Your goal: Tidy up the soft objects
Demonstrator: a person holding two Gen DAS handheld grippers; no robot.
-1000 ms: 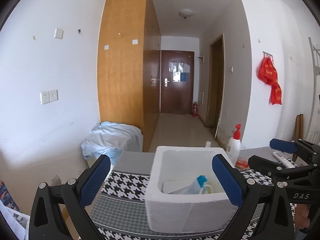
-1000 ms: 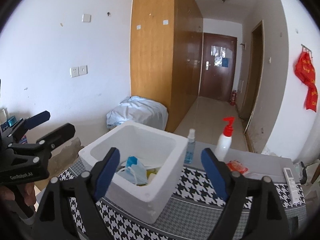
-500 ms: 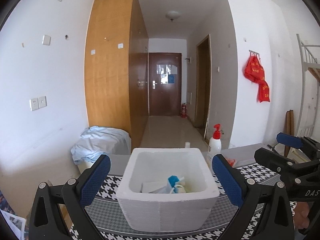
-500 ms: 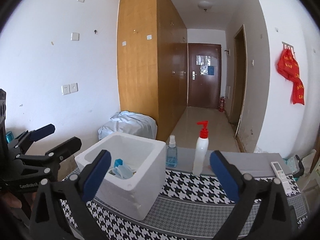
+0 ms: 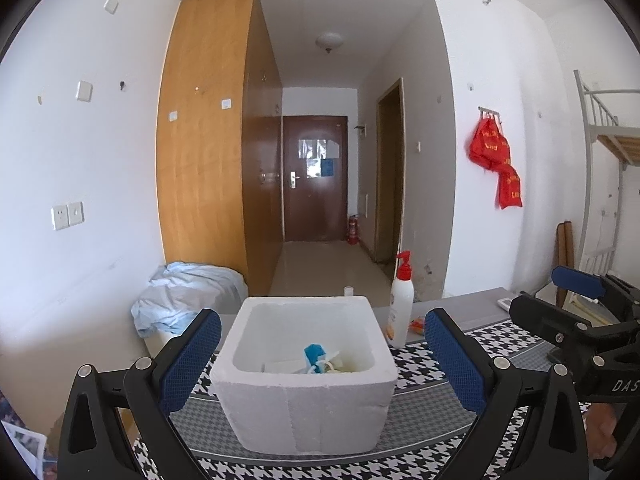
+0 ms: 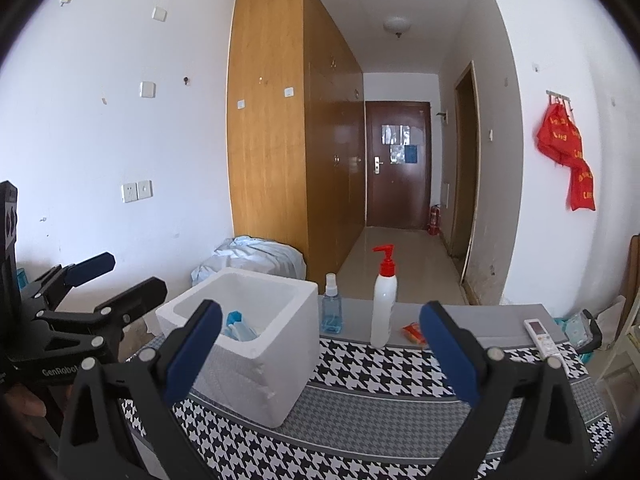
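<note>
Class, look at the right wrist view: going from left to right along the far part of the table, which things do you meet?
White foam box → small clear blue spray bottle → white pump bottle with red top → small orange packet → white remote control.

Each black plastic hand-held gripper (image 5: 322, 354) (image 6: 320, 354) has 2 angular fingers, blue textured pads (image 5: 191, 360) and silver screws (image 5: 143, 363); white lettering marks both bodies.

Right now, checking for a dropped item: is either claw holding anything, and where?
Nothing is held: the left claw and right claw both stand open and empty.
</note>
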